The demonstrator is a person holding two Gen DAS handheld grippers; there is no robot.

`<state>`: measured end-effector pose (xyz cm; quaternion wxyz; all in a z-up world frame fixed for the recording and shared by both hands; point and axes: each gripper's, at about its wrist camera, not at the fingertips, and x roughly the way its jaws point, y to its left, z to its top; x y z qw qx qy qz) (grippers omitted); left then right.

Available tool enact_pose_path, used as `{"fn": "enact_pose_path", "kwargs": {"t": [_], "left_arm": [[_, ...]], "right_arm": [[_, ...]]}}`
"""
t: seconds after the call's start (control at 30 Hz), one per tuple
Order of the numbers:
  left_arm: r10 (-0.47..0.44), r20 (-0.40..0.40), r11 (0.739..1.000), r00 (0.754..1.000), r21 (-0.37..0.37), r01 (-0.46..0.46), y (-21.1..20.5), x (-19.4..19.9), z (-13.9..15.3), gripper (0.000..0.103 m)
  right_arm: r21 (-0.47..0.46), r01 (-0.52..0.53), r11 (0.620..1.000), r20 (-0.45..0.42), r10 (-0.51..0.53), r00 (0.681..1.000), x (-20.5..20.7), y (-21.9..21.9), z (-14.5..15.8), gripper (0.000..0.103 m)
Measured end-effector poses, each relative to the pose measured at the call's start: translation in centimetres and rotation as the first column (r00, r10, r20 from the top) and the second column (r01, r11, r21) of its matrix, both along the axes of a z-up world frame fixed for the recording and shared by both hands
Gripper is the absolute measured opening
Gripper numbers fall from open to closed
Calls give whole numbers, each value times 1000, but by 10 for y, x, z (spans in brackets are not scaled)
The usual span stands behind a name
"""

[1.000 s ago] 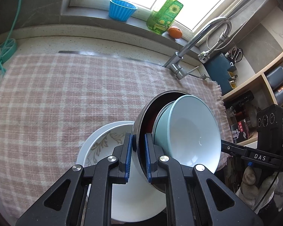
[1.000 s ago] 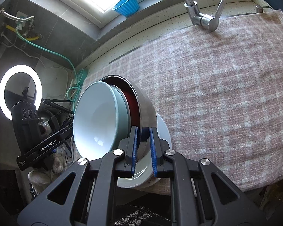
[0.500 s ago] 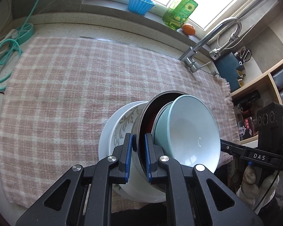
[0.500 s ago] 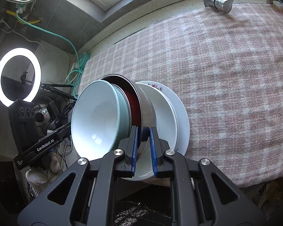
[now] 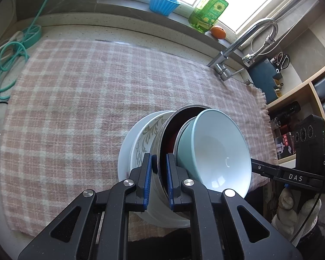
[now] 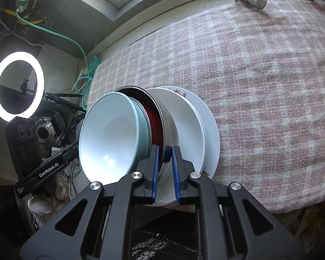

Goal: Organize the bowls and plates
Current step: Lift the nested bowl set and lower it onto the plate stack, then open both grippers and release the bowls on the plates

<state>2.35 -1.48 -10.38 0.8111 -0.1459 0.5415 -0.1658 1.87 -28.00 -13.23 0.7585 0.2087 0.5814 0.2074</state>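
Checked cloth (image 5: 80,99): covers the counter from the back wall to the near edge; most of it lies bare to the left of the dishes in the left wrist view and to the right of them in the right wrist view, so there is wide open room on that side.
Flat white plate (image 6: 212,130): lies on the cloth at its near edge, its rim close to the fringe; it bears the rest of the stack.
Patterned white dish (image 5: 145,134): sits in the flat plate, its grey leaf print showing.
Steel bowl (image 6: 170,125): tilted up on its rim, its mouth facing sideways toward the counter's end, dark red inside; its lower wall is against the patterned dish.
Pale green bowl (image 5: 218,149): nested in the steel bowl and tilted the same way, white inside, its mouth overhanging the counter's near corner.
Left gripper (image 5: 158,182): jaws clamped on the steel bowl's rim, one blue pad inside and one outside.
Right gripper (image 6: 165,169): jaws clamped on the same rim from the opposite side.
Faucet (image 5: 244,43): at the far edge, well apart from the stack.
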Motion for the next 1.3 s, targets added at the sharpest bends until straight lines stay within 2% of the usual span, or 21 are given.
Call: {"fn": "enact_pose_path", "kwargs": {"t": [0.33, 0.83, 0.93, 1.0, 1.1, 1.17, 1.23, 1.3], "left_arm": [[0, 36, 1000, 999, 17, 0, 1, -3, 7, 9], [17, 105, 997, 994, 79, -25, 9, -18, 20, 13], [27, 118, 996, 993, 82, -36, 12, -22, 23, 14], [30, 127, 996, 991, 84, -41, 12, -25, 25, 19], [24, 143, 994, 989, 101, -38, 11, -32, 28, 20], [20, 157, 993, 987, 109, -38, 9, -36, 32, 20], [15, 172, 993, 985, 115, -35, 6, -40, 36, 26], [9, 194, 991, 981, 128, -34, 3, -44, 41, 29]], "right_arm": [[7, 11, 1000, 28, -11, 1000, -1, -3, 6, 14], [-50, 35, 998, 108, -29, 994, -12, -11, 23, 15], [-89, 47, 995, 157, -32, 987, -18, -11, 30, 21], [-110, 55, 992, 194, -33, 980, -22, -11, 36, 24], [-150, 70, 986, 249, -31, 968, -30, -11, 45, 29], [-177, 85, 981, 285, -31, 958, -36, -11, 50, 40], [-197, 104, 975, 324, -35, 945, -41, -12, 55, 49], [-214, 119, 970, 356, -36, 934, -46, -12, 60, 50]]}}
